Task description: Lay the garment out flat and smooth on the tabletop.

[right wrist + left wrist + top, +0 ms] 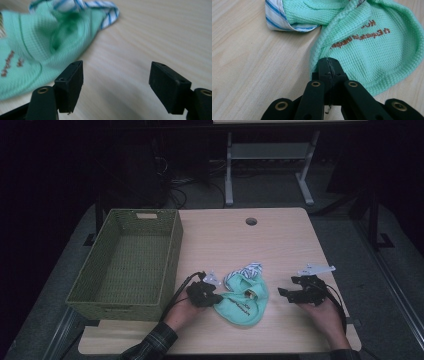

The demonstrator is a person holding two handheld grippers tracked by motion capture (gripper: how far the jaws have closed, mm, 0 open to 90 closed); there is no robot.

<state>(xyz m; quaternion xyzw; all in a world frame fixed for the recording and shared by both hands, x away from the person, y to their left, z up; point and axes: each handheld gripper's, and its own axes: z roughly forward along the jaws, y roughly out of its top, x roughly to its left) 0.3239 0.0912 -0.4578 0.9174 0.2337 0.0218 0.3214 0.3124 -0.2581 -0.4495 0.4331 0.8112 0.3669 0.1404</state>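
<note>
A mint-green waffle cloth (242,306) with orange lettering lies crumpled near the table's front, a blue-and-white striped piece (251,269) poking out behind it. My left gripper (214,297) sits at the cloth's left edge. In the left gripper view its jaws (328,62) are pressed together on the hem of the green cloth (372,47). To the cloth's right, my right gripper (285,293) is held off the fabric. Its jaws (116,77) stand apart over bare wood with nothing between them, and the green cloth (37,45) lies ahead to their left.
A green woven basket (172,255) stands on the left of the light wooden table (280,240). A round cable hole (251,221) is near the far edge. Desk legs and cables show on the dark floor behind.
</note>
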